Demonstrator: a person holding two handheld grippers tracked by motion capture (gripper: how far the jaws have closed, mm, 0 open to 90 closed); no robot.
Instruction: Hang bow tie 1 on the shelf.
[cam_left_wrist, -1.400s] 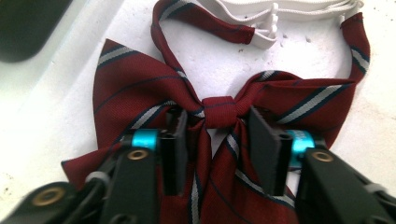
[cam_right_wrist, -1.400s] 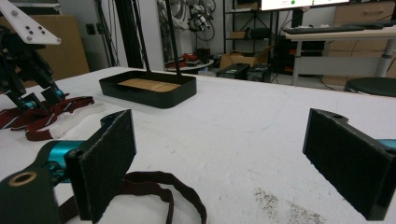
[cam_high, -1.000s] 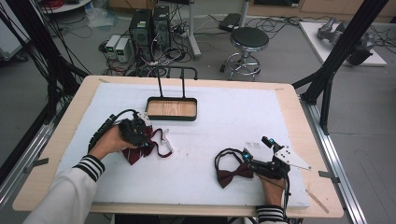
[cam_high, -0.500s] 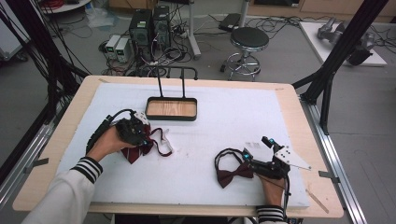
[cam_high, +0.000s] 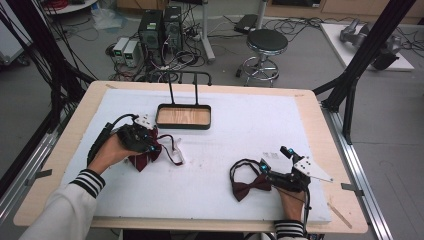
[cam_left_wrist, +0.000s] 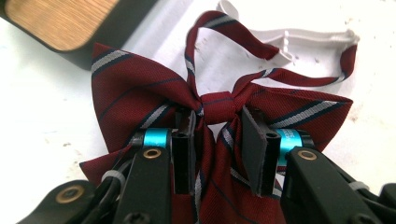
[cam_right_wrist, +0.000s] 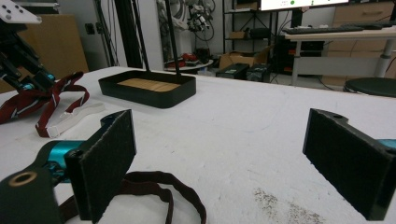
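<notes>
Maroon striped woven-fabric bow tie (cam_left_wrist: 219, 112) w/ thin matching neck strap and white elastic end sits left of centre on the white foam table top (cam_high: 250, 125), just toward the person's edge from the black metal tray w/ wooden floor (cam_high: 183, 116). Left gripper (cam_left_wrist: 217, 140) has jaws drawn narrow and pinched on the tie at its centre knot, bunching cloth between the pads; wings spread either side of the jaws, so the tie's long axis runs crosswise to the grip. Key relation: tray lies just beyond the held tie, toward the far edge, so the left hand (cam_high: 107, 152) is much the nearer one for a drop into it. Judgement: a lift and short carry forward; loose strap may trail or snag on the tray's upright wire handle. Near the right front corner lies a plain dark-red satin-look bow tie (cam_high: 248, 187) w/ black looped strap, right next to the right gripper (cam_high: 267, 176); its jaws stand wide apart, nothing between them, felt-like black pads (cam_right_wrist: 105, 163) bare. Fabric soft, limp, will sag when raised.
</notes>
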